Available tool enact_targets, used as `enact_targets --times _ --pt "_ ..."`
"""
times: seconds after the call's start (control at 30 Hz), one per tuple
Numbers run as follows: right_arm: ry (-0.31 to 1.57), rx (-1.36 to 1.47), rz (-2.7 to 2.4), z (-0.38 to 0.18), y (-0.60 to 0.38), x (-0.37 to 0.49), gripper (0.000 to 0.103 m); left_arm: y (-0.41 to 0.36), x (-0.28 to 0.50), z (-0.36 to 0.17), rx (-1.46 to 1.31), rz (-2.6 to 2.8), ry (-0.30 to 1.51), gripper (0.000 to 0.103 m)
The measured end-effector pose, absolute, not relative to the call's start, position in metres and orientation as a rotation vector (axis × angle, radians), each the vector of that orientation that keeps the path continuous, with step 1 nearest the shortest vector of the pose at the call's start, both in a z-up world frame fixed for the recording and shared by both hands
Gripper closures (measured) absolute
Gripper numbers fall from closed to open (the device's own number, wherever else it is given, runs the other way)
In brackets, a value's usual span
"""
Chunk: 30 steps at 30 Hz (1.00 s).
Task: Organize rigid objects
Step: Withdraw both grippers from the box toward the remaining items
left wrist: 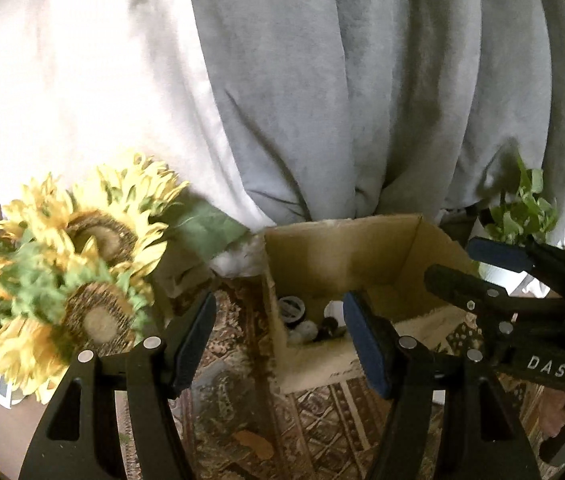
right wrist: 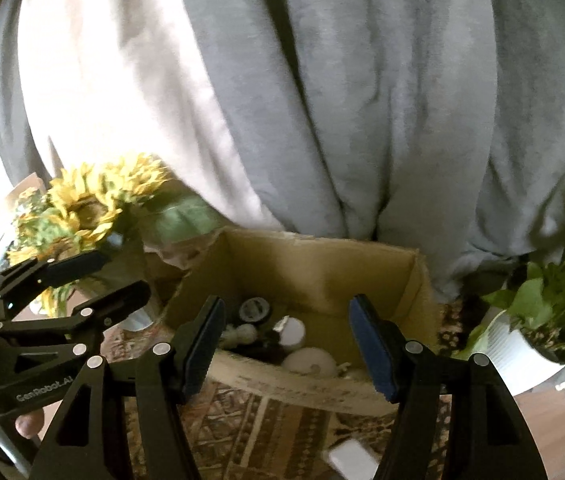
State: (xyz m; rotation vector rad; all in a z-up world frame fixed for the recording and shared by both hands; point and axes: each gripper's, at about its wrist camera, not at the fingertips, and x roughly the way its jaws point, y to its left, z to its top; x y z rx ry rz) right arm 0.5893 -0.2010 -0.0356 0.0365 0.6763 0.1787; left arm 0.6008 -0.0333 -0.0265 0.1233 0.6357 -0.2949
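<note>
An open cardboard box [left wrist: 346,256] stands on a patterned rug [left wrist: 322,420], also in the right wrist view [right wrist: 322,272]. Inside lie several small items: a round black-rimmed lid [right wrist: 255,309], a white cylinder [right wrist: 292,332], a white round object [right wrist: 309,362] and small dark pieces. My left gripper [left wrist: 278,340] is open and empty, just in front of the box's left corner. My right gripper [right wrist: 288,348] is open and empty, above the box's near edge. Each gripper shows in the other's view: the right one [left wrist: 482,268], the left one [right wrist: 110,276].
A sunflower bouquet [left wrist: 74,264] stands left of the box. A potted green plant in a white pot [right wrist: 538,320] stands to the right. A grey and white curtain [left wrist: 322,100] hangs behind. A small white flat object [right wrist: 352,458] lies on the rug.
</note>
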Motion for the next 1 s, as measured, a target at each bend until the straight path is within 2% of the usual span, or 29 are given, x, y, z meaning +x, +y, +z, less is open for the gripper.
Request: enact_targets --times 0.43,1.0 --pt "0.679 0.051 0.215 -0.062 -0.172 0.552 0.037 -0.007 0.569 -0.063 0.148 -0.325 0.657 0.038" --pt "0.796 0.081 0.238 -0.12 -0.151 0.54 0.037 0.016 0.552 -0.12 0.163 -0.375 0.733 0.038"
